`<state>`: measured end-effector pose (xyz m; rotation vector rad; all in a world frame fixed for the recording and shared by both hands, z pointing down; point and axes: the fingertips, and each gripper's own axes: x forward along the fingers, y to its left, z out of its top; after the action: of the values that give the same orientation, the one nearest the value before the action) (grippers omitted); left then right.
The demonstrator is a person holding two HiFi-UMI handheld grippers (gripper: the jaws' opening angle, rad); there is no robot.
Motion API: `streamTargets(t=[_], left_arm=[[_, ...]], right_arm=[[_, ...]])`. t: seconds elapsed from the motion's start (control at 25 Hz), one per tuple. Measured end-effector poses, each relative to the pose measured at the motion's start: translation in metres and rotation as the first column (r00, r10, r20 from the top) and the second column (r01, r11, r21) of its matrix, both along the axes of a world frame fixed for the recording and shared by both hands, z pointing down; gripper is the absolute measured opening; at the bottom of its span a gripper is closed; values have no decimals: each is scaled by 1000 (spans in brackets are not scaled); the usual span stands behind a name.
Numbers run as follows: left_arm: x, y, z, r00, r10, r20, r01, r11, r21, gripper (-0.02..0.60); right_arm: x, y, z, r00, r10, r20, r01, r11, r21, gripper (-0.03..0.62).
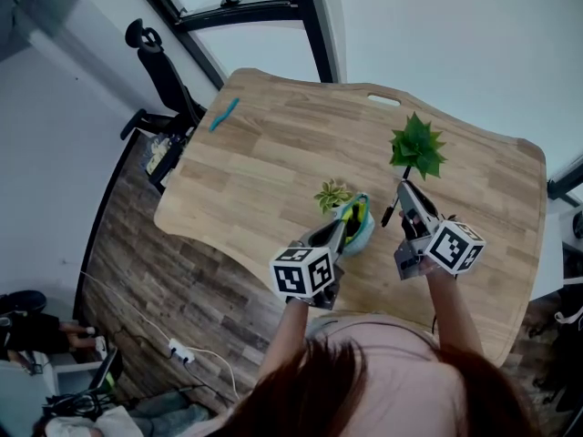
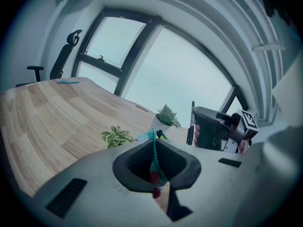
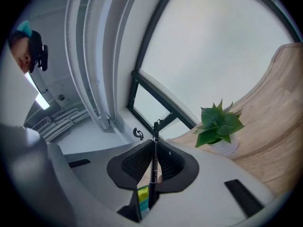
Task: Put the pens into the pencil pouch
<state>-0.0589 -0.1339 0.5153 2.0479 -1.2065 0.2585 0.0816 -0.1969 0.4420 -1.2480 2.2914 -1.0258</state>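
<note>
Now right tongs (image 3: pixel 154 142) tight on pen (image 3: pixel 153 174).

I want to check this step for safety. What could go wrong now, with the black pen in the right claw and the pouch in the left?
1. The right claw holds the thin black pen between its pads; it may pivot or slip out.
2. The left claw grips the pouch only by its zipper edge, so the opening may sag.
3. The small plant beside the pouch might be knocked.
</note>
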Motion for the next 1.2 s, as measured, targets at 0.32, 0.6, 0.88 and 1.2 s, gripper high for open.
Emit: streamTargets(t=[0.32,0.6,0.88,1.2], left_arm=[[1,0,1,1000,-3,-2,3,1000,-3,12],[-2,0,0,1000,-7,-9,7,1000,-6,12],[-1,-1,0,1000,-4,-15,4,1000,-8,12],[-2,-1,2,1000,-14,-25,14,1000,-13,12]], right_arm=[[-18,-1,-18,998,-40,50,35,995,94,32],[-40,-1,-25,994,-88,62,79,988,131,32],[-60,-3,-13,992,-126,20,122,983,137,32],[-80,2,8,980,-170,-101,183,974,135,32]])
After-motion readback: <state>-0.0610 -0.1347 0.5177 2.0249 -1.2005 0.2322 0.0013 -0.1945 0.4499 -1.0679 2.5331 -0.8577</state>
